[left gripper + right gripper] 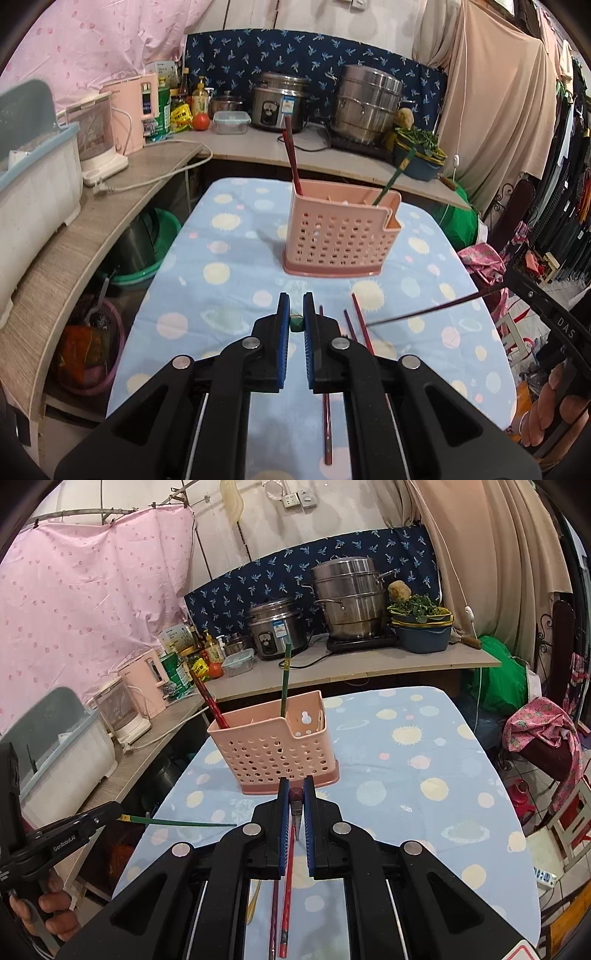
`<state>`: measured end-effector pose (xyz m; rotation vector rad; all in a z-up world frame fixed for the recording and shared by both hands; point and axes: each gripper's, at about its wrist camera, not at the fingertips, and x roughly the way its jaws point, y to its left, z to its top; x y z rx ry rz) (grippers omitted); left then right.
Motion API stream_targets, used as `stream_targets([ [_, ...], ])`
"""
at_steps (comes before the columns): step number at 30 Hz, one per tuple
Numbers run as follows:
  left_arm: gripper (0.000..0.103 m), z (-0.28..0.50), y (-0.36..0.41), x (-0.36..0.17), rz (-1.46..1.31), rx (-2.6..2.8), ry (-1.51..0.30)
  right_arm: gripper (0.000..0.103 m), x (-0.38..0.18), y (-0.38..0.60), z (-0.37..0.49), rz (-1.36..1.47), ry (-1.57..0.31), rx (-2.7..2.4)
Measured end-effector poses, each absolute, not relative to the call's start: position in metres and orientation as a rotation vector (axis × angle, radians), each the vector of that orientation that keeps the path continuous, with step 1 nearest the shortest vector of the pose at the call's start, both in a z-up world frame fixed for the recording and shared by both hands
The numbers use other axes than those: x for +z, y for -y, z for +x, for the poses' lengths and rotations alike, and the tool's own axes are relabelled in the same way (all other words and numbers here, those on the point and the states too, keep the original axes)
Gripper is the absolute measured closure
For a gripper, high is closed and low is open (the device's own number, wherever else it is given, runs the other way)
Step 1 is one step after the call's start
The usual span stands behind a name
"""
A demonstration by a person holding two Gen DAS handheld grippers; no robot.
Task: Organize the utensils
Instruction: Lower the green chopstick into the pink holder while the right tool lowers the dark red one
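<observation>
A pink perforated utensil holder (338, 236) stands on the table with a red chopstick (291, 158) and a green chopstick (393, 175) upright in it; it also shows in the right wrist view (277, 747). My left gripper (296, 319) is shut on a green chopstick (177, 823), seen end-on between its pads. My right gripper (296, 799) is shut on a dark red chopstick (436, 308), held above the table. Several red chopsticks (356, 321) lie loose on the cloth, also in the right wrist view (284, 897).
The table has a blue spotted cloth (236, 266). A counter (110, 206) runs left and behind with a rice cooker (279, 101), steel steamer pot (365, 103), pink kettle (131, 110) and a blue basin of greens (419, 153). Baskets sit under the counter.
</observation>
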<state>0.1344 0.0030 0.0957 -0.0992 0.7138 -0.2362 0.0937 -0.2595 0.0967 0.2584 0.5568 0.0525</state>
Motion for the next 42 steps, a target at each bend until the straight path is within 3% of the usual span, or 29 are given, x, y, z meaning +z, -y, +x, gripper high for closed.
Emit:
stream_targets([
  [20, 0.099, 0.194, 0.003, 0.192, -0.136, -0.250, -0.520, 0.096, 0.166, 0.267, 0.149, 0.292, -0.411, 0.095],
  [29, 0.099, 0.208, -0.009, 0.152, -0.117, -0.221, -0.616, 0.096, 0.158, 0.262, 0.142, 0.280, -0.435, 0.086],
  [31, 0.090, 0.214, -0.013, 0.132, -0.114, -0.219, -0.671, 0.096, 0.156, 0.264, 0.140, 0.285, -0.440, 0.073],
  [34, 0.066, 0.219, -0.017, 0.101, -0.110, -0.207, -0.738, 0.096, 0.154, 0.269, 0.140, 0.288, -0.455, 0.051],
  [42, 0.059, 0.237, -0.006, 0.028, -0.075, -0.219, -0.888, 0.096, 0.149, 0.273, 0.157, 0.270, -0.497, 0.016],
])
